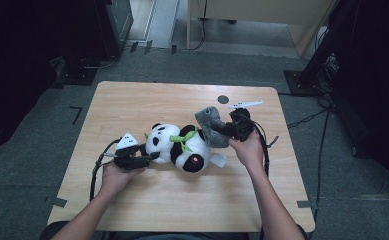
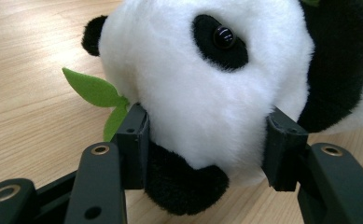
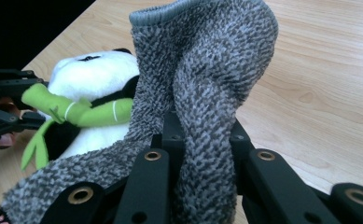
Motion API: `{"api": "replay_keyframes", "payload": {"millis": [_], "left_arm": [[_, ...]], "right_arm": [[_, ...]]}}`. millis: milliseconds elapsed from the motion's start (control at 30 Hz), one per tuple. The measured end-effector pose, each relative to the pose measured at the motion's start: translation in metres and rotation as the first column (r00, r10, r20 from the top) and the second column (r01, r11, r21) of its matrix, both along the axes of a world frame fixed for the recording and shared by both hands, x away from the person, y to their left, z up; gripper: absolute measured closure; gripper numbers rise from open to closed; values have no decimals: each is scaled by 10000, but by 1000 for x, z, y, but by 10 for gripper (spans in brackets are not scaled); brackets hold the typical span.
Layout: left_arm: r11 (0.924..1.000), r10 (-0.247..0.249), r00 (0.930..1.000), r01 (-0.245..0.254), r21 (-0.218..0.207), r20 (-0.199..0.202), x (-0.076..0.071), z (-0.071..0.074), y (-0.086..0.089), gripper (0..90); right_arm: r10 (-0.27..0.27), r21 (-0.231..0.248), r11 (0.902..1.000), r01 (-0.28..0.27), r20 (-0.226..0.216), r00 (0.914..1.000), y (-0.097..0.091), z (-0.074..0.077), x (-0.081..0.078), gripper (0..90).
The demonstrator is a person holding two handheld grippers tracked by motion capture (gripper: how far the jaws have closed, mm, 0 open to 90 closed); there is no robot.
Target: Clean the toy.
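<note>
Now the left gripper (image 2: 202, 140) has its jaws spread around the plush panda's (image 1: 178, 146) head, touching both sides; the right gripper (image 3: 202, 140), beyond the panda's body, pinches a grey sock (image 3: 207, 79) draped against it.

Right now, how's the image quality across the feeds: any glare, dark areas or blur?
High view: the table is evenly lit, its surroundings fall into deep shadow, and the picture is rather soft. Left gripper view: the panda is sharp, with a small glint on its eye and mild wide-angle stretch. Right gripper view: the grey sock is crisp, the top-left corner black.
</note>
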State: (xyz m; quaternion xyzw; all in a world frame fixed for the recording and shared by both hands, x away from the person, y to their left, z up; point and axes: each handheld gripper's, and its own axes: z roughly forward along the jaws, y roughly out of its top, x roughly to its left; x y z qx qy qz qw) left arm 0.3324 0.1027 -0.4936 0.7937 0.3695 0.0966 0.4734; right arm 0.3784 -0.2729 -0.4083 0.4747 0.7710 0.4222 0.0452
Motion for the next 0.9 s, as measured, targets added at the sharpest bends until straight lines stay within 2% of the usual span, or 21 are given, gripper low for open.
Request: {"api": "replay_keyframes", "payload": {"millis": [267, 400, 467, 500, 533, 567, 667, 733, 833, 900], "left_arm": [[10000, 18, 10000, -18, 4, -10, 0, 0, 0, 446], [9999, 5, 10000, -6, 137, 44, 0, 0, 0, 445], [9999, 20, 10000, -21, 124, 61, -1, 0, 0, 445], [9999, 26, 10000, -27, 124, 67, -1, 0, 0, 445], [9999, 26, 10000, -27, 124, 67, -1, 0, 0, 445], [9999, 34, 10000, -35, 147, 60, -1, 0, -1, 444], [9998, 26, 10000, -27, 185, 86, -1, 0, -1, 445], [9999, 16, 10000, -17, 172, 71, -1, 0, -1, 445], [9998, -16, 10000, 15, 184, 69, -1, 0, 0, 445], [9998, -18, 10000, 16, 177, 90, 0, 0, 0, 445]], "right_arm": [[-470, -24, 9989, 470, -218, 9987, -18, -13, -6, 777], [-789, -452, 9960, 771, -402, 9961, -31, -16, -9, 778], [-968, -263, 9950, 959, -314, 9948, -38, -13, -11, 778], [-1021, 63, 9947, 1023, -180, 9946, -41, -9, -12, 778], [-1021, 63, 9947, 1023, -180, 9946, -41, -9, -12, 778], [-1034, 440, 9938, 1025, 167, 9945, -43, 3, -16, 778], [-704, 739, 9950, 668, 476, 9964, -32, 18, -17, 777], [-429, 909, 9952, 375, 579, 9974, -22, 22, -16, 777], [38, 755, 9971, -81, 574, 9983, -2, 20, -12, 776], [195, 508, 9985, -210, 298, 9994, 6, 14, -7, 776]]}}
